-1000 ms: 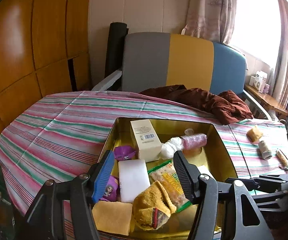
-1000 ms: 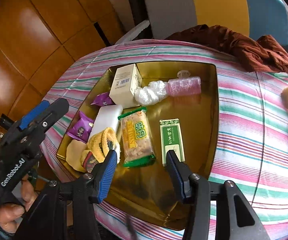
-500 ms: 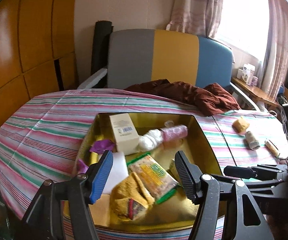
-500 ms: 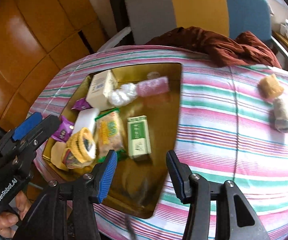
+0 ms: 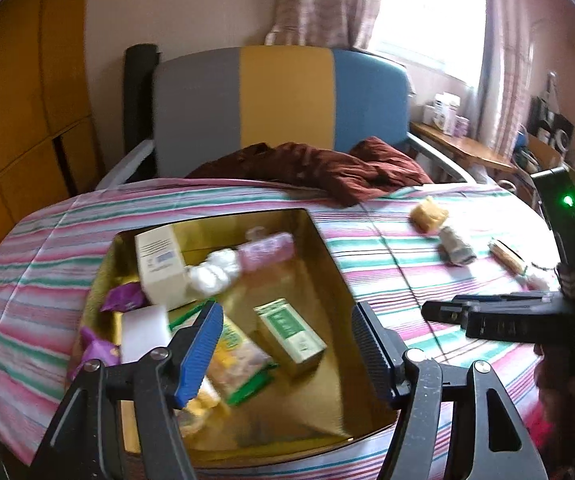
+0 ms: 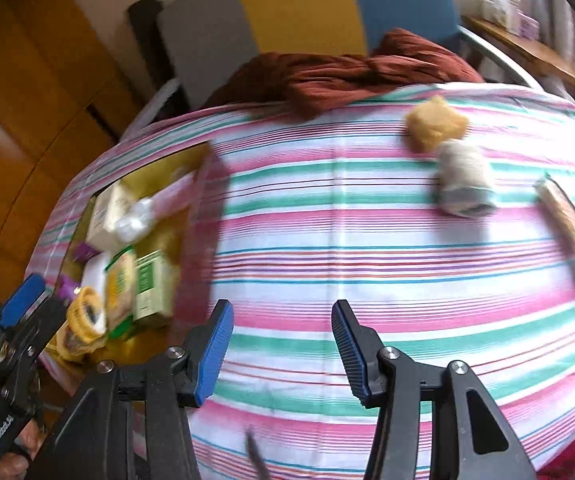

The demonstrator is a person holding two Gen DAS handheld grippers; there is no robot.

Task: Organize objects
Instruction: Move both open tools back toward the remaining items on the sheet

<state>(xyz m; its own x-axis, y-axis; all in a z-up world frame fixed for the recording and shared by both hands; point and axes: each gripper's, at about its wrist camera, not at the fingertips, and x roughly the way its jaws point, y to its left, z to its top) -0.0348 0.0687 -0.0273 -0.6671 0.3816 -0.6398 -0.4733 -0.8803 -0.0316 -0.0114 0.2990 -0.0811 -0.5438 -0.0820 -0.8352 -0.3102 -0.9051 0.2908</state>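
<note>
Tricolour chair back [image 5: 283, 100], wood-panelled wall [image 5: 19, 92], curtained bright window [image 5: 427, 8].

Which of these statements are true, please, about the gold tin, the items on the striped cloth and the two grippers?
1. The green-labelled box lies inside the gold tin. True.
2. The right gripper holds the rolled grey sock. False: it is open and empty, and the sock lies on the striped cloth.
3. A dark red garment lies at the far edge of the table. True.
4. The left gripper grips the white block. False: its jaws are open, holding nothing.
</note>
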